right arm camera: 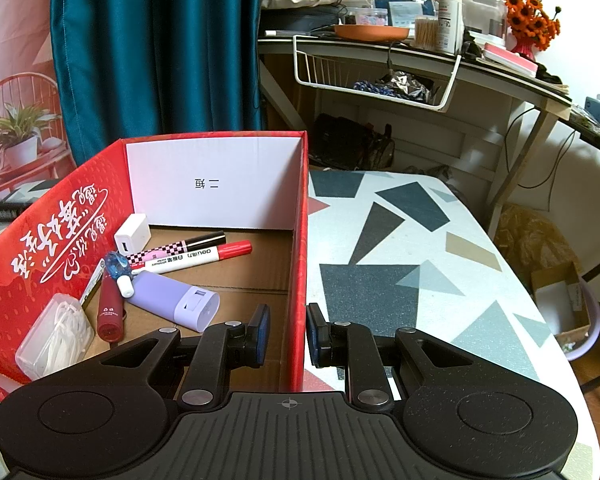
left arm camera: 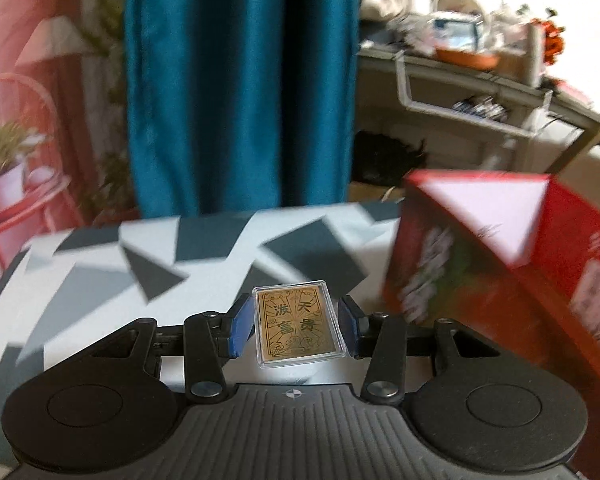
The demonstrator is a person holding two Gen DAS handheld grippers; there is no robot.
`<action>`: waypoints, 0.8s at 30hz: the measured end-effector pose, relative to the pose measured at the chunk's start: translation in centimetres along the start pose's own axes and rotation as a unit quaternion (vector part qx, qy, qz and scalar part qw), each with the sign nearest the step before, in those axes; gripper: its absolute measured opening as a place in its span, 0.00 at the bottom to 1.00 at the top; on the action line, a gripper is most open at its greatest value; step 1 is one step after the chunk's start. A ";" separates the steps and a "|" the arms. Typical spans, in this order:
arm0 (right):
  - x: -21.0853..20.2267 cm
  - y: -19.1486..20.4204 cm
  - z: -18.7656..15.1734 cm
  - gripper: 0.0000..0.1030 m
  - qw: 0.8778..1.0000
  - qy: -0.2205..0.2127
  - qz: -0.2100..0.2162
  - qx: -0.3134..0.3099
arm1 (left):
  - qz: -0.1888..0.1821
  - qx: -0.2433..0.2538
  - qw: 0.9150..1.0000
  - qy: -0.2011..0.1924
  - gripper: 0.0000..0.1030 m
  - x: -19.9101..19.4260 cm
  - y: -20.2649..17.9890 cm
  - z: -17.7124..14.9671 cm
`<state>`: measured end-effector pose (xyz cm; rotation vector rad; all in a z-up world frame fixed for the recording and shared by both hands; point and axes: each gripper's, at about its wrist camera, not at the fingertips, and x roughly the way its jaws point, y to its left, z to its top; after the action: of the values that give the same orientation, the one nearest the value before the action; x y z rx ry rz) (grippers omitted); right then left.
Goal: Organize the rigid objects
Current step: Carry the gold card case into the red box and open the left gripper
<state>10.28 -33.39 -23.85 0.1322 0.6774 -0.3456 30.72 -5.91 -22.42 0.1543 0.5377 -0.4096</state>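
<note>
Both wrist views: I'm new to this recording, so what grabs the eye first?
The gold card in a clear case sits between the left claw's blue pads, above the patterned table. The red box fills the right wrist view, with markers, a lilac tube and a charger inside; the right claw straddles its right wall.

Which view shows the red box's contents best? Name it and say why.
Right wrist view: it looks down into the open red box, with the markers, lavender tube and white charger sharp inside. The left wrist view shows only the box's blurred outside, nothing of the interior.
</note>
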 end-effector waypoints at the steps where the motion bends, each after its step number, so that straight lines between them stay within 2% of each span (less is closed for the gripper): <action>1: 0.0 0.0 0.0 0.19 1.000 0.000 0.000 0.000 | -0.009 0.008 1.000 -0.008 0.47 -0.6 -0.5 0.7; 7: 0.0 0.0 0.0 0.19 1.000 0.000 0.000 0.000 | -0.068 0.070 0.994 -0.050 0.47 -3.6 -3.9 3.8; 10: 0.0 0.0 0.0 0.19 1.000 0.000 0.000 0.000 | -0.098 0.099 0.989 -0.052 0.47 -4.2 -5.7 4.2; 18: 0.0 0.0 0.0 0.19 1.000 0.000 0.000 0.000 | -0.141 0.138 0.980 -0.027 0.47 -2.8 -9.4 3.3; 24: 0.0 0.0 0.0 0.19 1.000 0.000 0.000 0.000 | -0.161 0.169 0.972 0.017 0.47 -0.9 -11.1 2.0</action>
<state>10.28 -33.40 -23.86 0.1333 0.6765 -0.3451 26.33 -16.18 -20.64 0.4056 0.5249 -0.8161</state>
